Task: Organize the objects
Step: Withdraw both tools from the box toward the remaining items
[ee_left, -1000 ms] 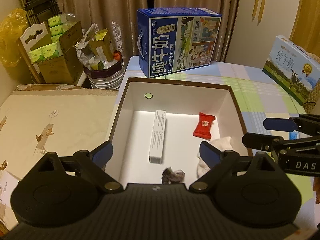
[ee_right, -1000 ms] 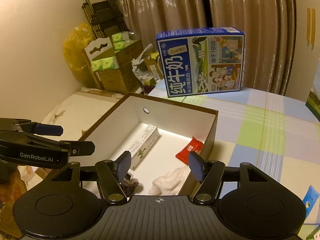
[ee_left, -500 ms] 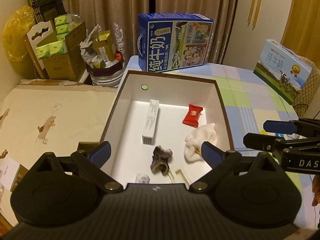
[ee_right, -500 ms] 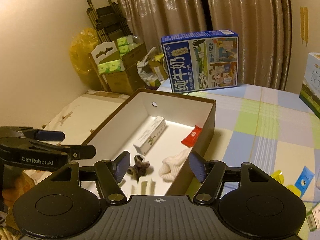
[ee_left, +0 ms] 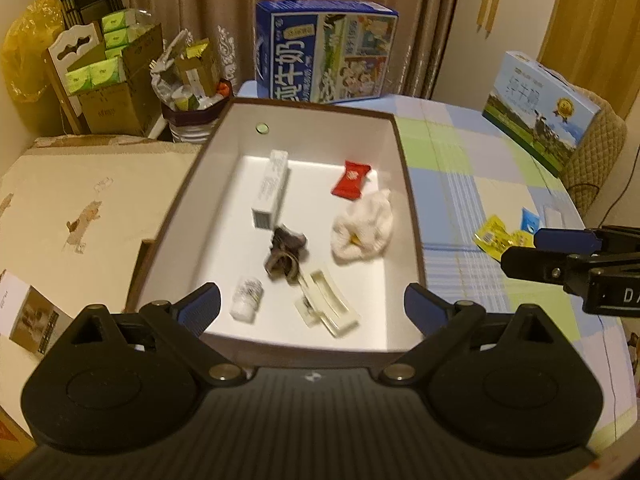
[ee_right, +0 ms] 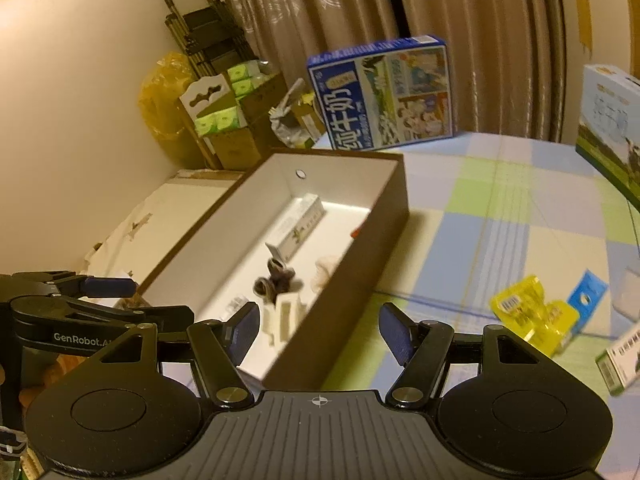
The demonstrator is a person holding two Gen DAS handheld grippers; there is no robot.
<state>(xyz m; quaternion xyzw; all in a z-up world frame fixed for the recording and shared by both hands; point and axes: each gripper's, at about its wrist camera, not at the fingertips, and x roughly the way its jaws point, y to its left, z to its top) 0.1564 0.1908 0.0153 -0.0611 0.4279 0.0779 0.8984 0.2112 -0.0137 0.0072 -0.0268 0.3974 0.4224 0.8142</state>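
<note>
A brown box with a white inside sits on the checked tablecloth. In it lie a long white carton, a red sachet, a white cloth, a dark hair tie, a small white bottle and a cream case. My left gripper is open and empty above the box's near end. My right gripper is open and empty over the box's near right corner. Yellow packets and a blue sachet lie on the cloth to the right.
A blue milk carton case stands behind the box, a second case at the far right. A green and white packet lies at the right edge. A cardboard box of tissues and a full bin stand at the left.
Both grippers have pulled back and risen, so more of the box's near end shows. The right gripper has swung right, bringing the yellow packets into view.
</note>
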